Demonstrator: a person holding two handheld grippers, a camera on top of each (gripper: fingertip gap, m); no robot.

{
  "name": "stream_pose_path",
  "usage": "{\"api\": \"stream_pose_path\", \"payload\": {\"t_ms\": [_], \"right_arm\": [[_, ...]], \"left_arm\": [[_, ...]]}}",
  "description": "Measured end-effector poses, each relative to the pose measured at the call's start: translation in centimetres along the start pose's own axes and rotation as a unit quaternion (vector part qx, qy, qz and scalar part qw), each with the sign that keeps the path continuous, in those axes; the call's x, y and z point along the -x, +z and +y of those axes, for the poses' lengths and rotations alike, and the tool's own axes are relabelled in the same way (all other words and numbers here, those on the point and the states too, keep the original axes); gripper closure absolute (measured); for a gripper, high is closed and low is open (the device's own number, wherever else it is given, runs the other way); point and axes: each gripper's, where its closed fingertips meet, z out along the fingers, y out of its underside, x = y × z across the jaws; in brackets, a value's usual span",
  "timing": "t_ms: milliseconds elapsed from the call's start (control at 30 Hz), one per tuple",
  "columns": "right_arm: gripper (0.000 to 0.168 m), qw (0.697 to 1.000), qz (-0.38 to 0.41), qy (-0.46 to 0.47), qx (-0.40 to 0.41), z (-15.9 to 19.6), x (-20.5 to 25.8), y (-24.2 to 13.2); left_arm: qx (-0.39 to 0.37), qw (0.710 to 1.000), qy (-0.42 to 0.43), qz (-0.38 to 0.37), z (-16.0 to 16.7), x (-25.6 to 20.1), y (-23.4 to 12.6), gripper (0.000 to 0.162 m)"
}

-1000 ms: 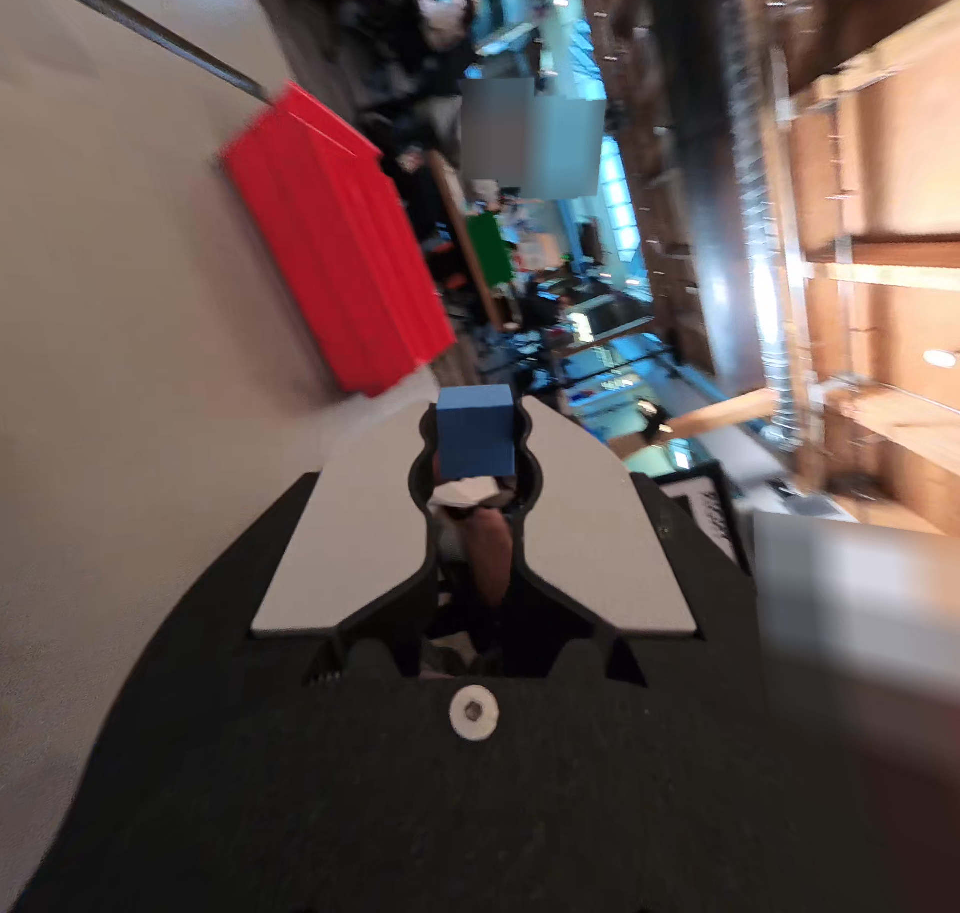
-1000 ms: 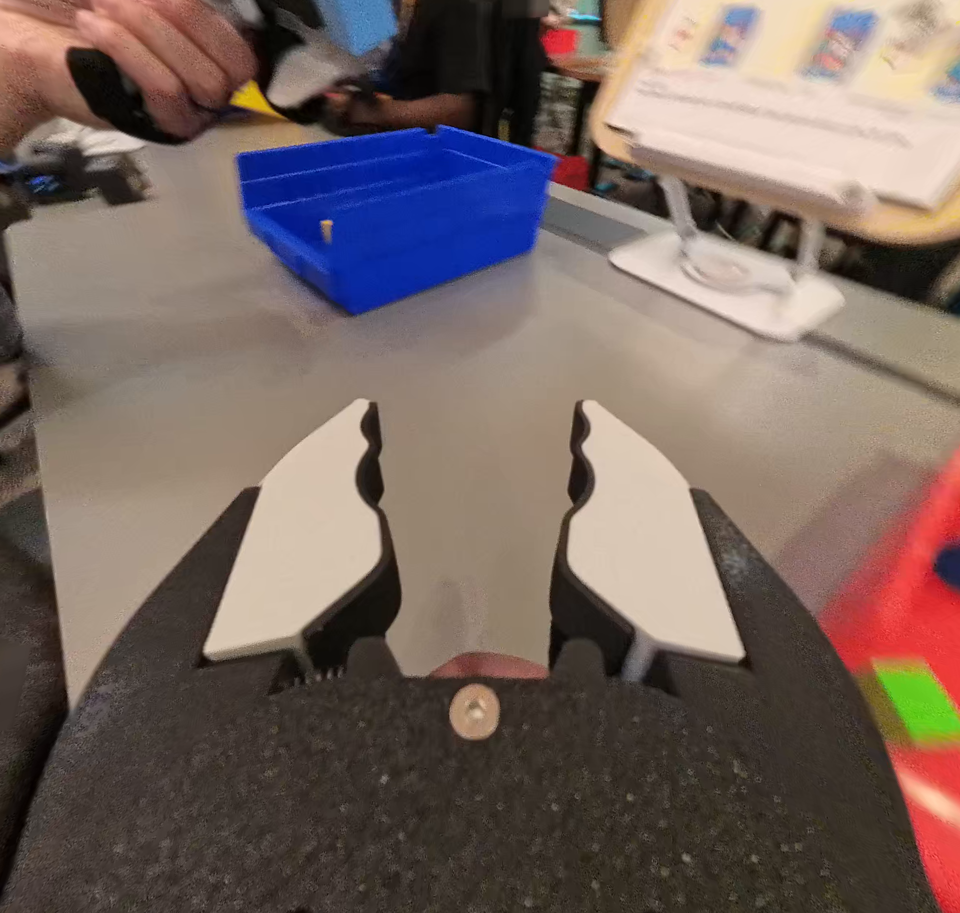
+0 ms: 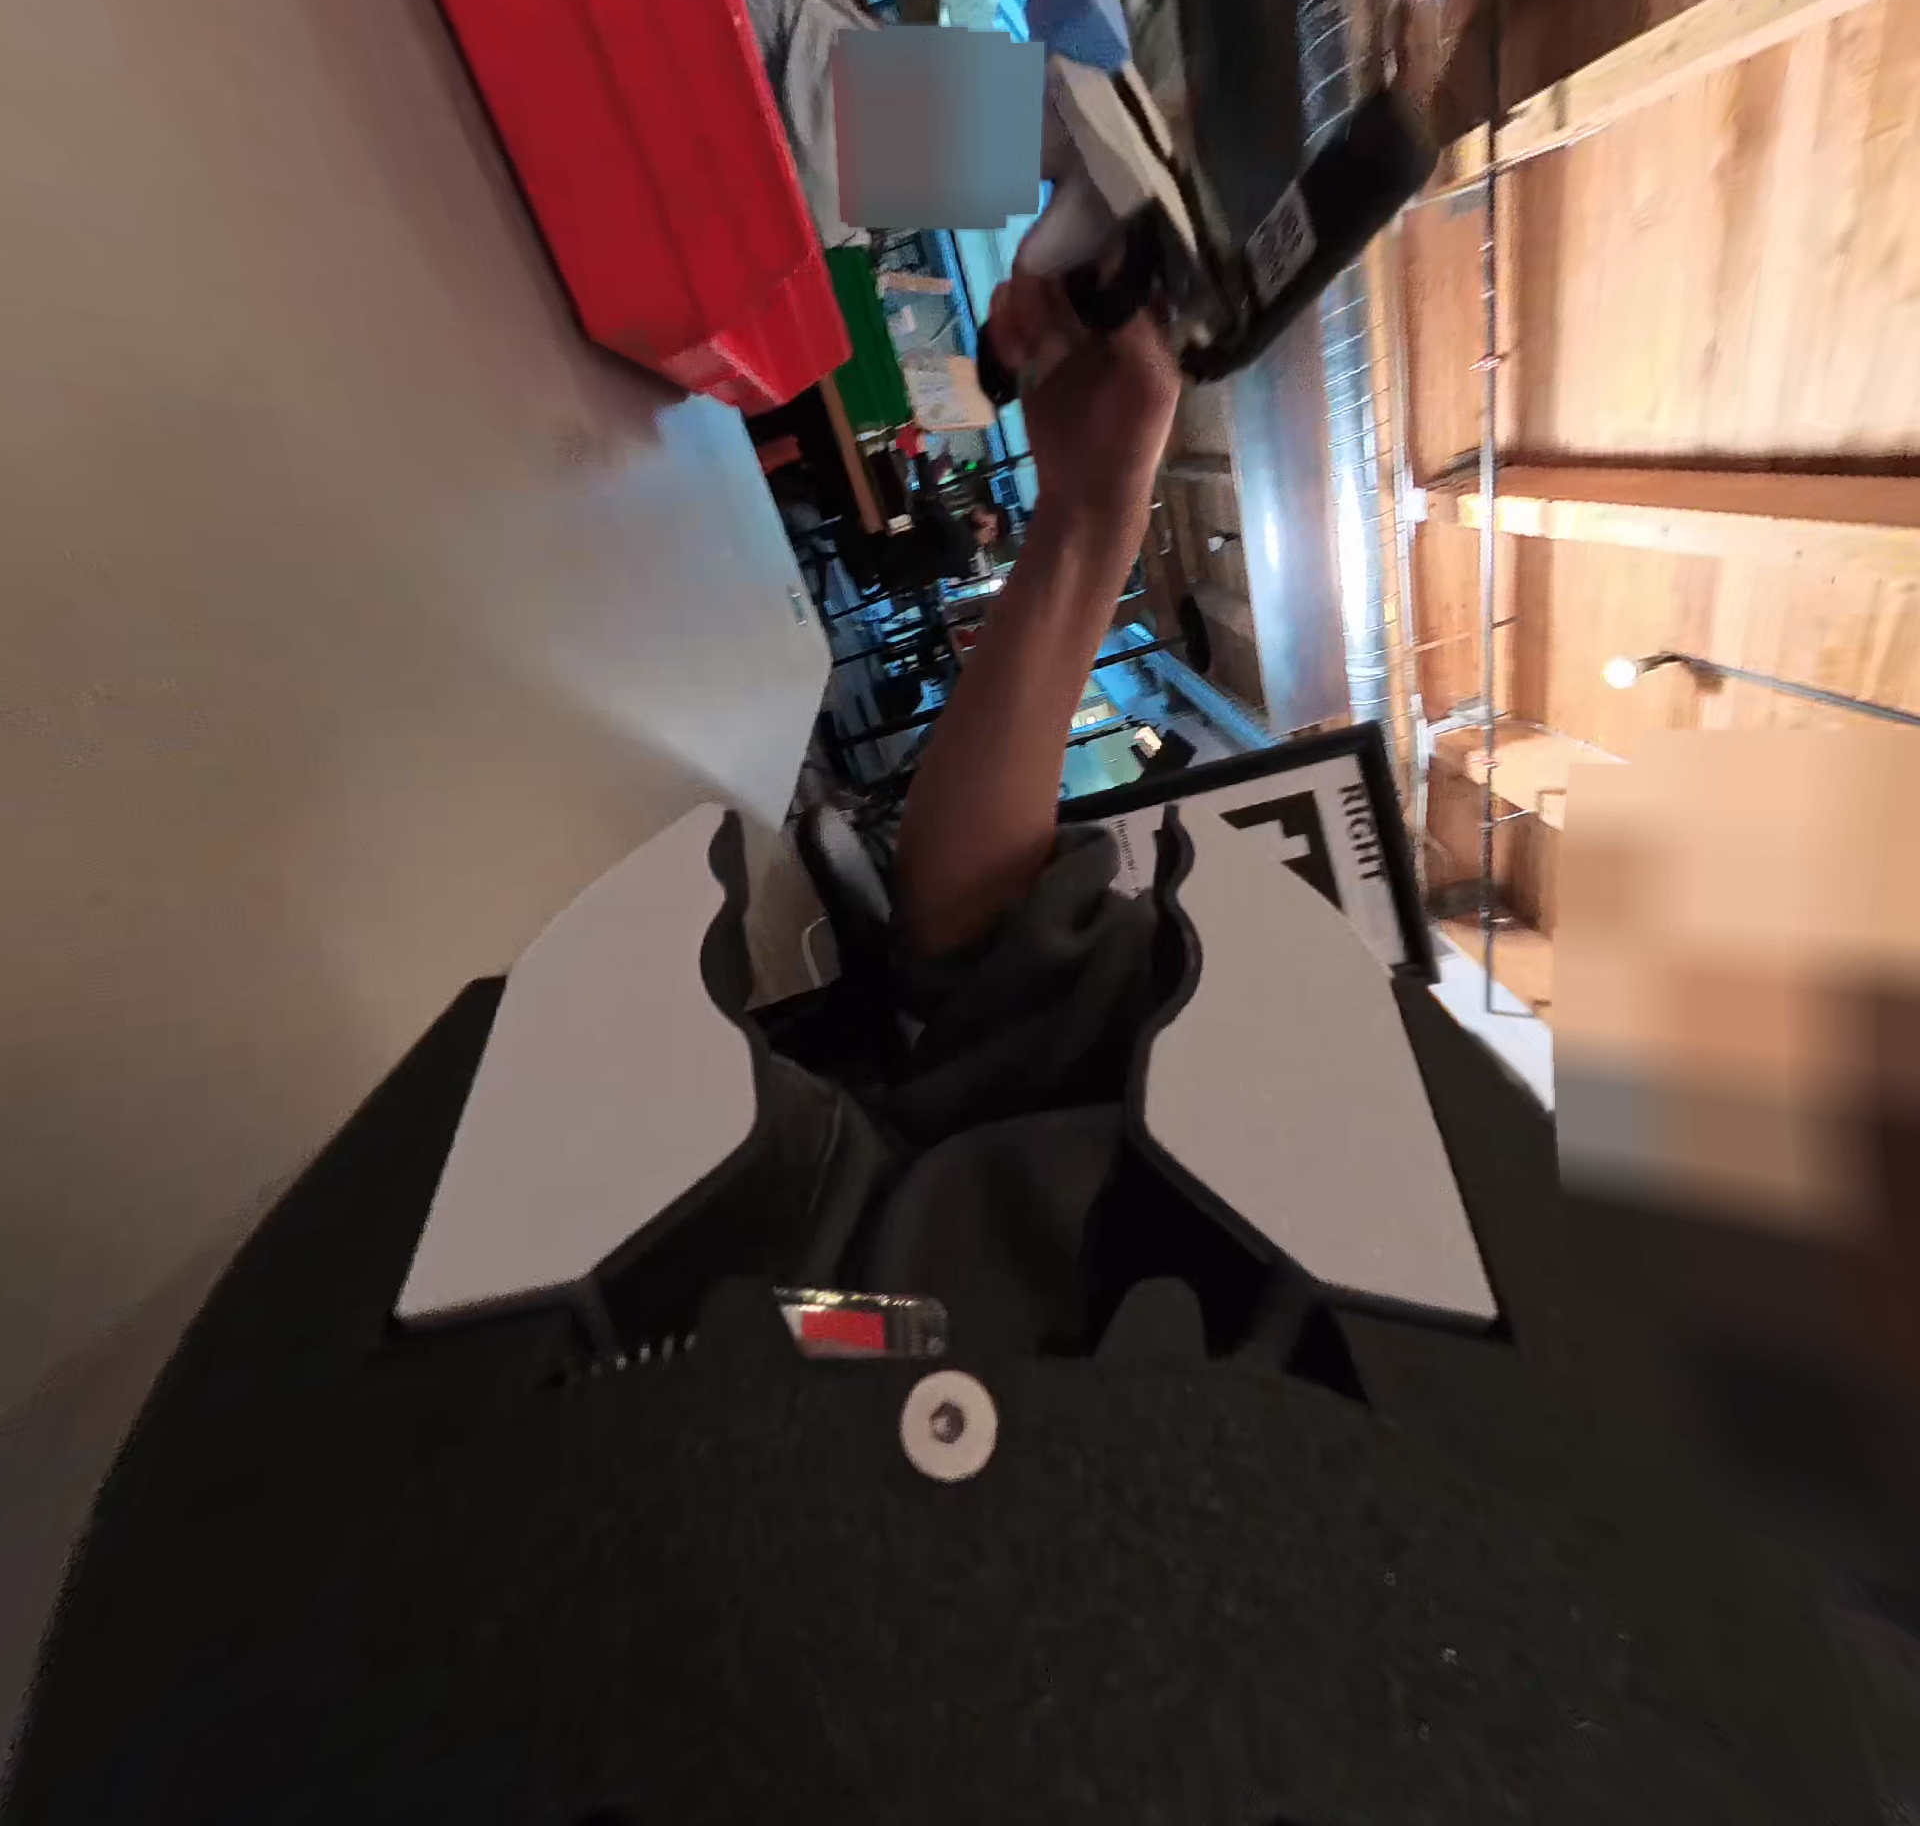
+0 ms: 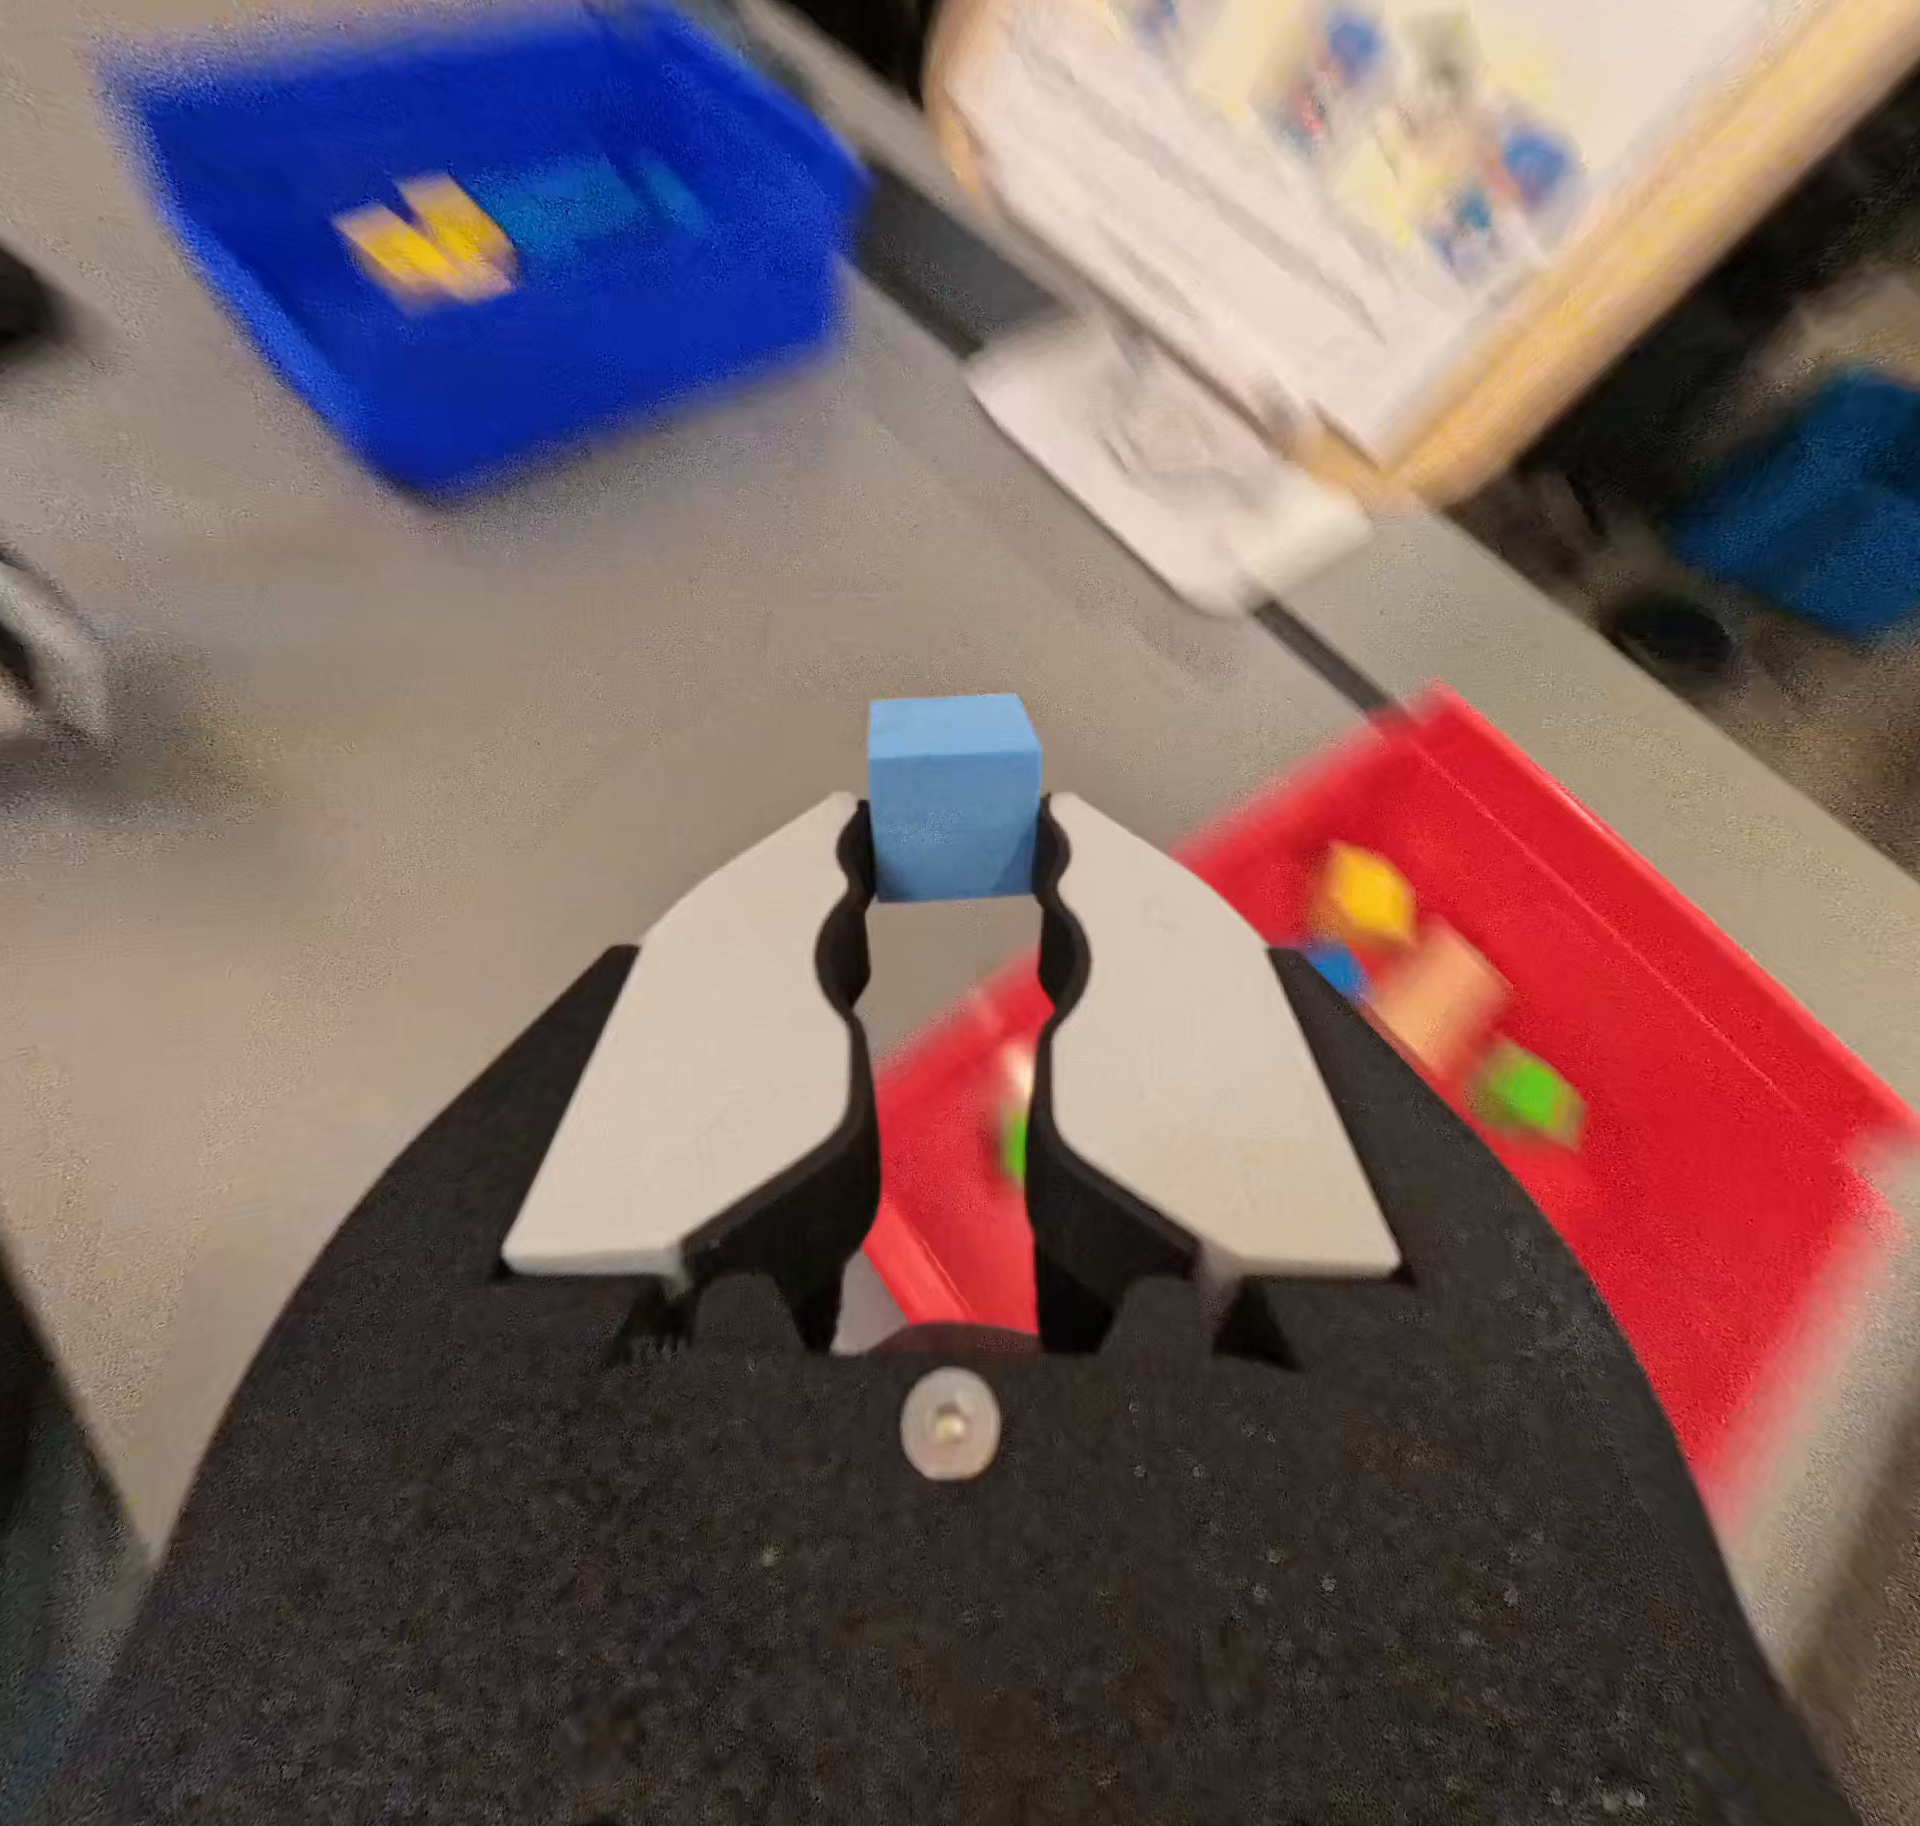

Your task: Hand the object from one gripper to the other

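The right tongs (image 4: 954, 820) pinch the blue cube (image 4: 952, 808) at their tips above the desk (image 4: 436, 737); the left tongs (image 3: 951, 841) are spread, empty. Both bins' contents are blurred.

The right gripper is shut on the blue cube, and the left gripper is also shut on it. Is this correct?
Not quite. The right gripper is shut on the blue cube, but the left gripper is open and empty, as the left wrist view shows.
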Motion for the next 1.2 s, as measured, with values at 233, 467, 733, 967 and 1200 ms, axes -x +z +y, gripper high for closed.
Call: {"api": "stream_pose_path", "payload": {"t_ms": [233, 467, 733, 967, 1200], "right_arm": [[0.14, 0.957, 0.101, 0.058, 0.267, 14.4, -9.8, 0.4], [0.14, 0.94, 0.124, 0.096, 0.304, 17.1, -12.3, 5.6], [0.14, 0.895, 0.078, 0.11, 0.426, 19.8, -14.5, 9.0], [0.136, 0.887, 0.054, 0.098, 0.448, 19.9, -14.0, 10.0], [0.107, 0.946, 0.209, 0.097, 0.226, 10.6, -13.6, 2.6]], "left_arm": [[0.004, 0.999, 0.042, -0.028, -0.4, 0.2, -0.4, 0.093], [0.019, 1.0, 0.006, -0.015, 0.3, 0.8, 0.2, 0.095], [0.014, 0.999, 0.008, -0.035, 0.0, 1.4, -0.4, 0.096], [0.023, 0.999, 0.02, -0.041, 0.2, 1.3, -0.4, 0.096], [0.024, 0.997, 0.045, -0.059, 0.5, 1.1, -0.9, 0.099]]}}
